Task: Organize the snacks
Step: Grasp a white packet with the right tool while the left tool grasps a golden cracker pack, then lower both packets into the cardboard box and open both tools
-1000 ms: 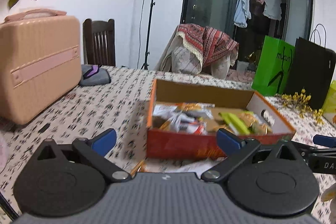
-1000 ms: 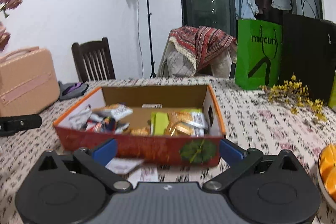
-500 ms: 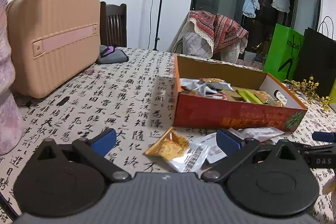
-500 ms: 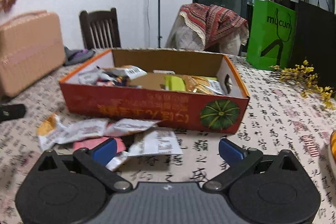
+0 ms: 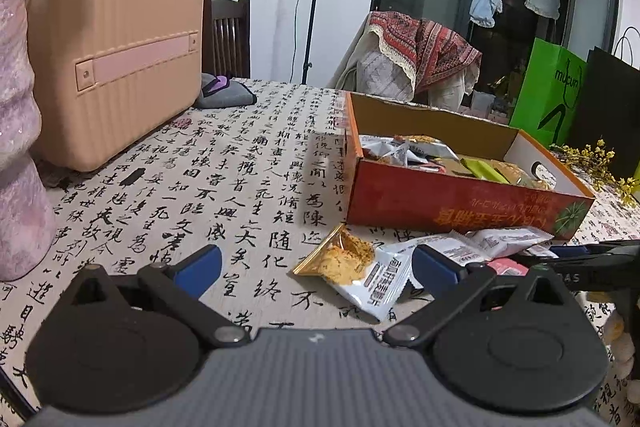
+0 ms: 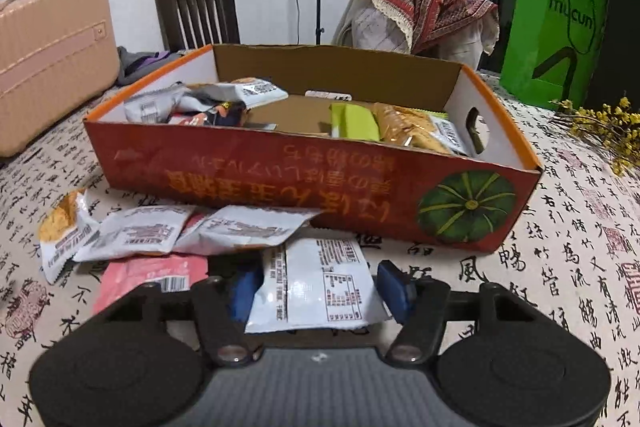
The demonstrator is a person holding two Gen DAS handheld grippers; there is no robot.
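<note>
An open orange-red cardboard box (image 6: pixel 280 171) with a pumpkin print holds several snack packets. More packets lie on the tablecloth in front of it. My right gripper (image 6: pixel 320 287) is low over a white packet (image 6: pixel 320 279), which lies flat between the closing jaws. The blue pads (image 6: pixel 394 289) stand at its two edges, and the packet is not buckled. A pink packet (image 6: pixel 152 273) lies to its left. My left gripper (image 5: pixel 316 263) is open above the cloth. A gold-and-white packet (image 5: pixel 360 271) lies just ahead between its fingers. The box (image 5: pixel 440 203) is further back on the right.
A peach-coloured hard case (image 5: pixel 116 67) and a lilac vase (image 5: pixel 16 147) stand on the left. A grey pouch (image 5: pixel 224 95) lies behind the case. A green bag (image 6: pixel 552 35) and yellow flowers (image 6: pixel 600 127) are at the right, with chairs behind the table.
Both grippers have come down and back, so the loose packets in front of the box came into view. The right jaws have narrowed around the white packet.
</note>
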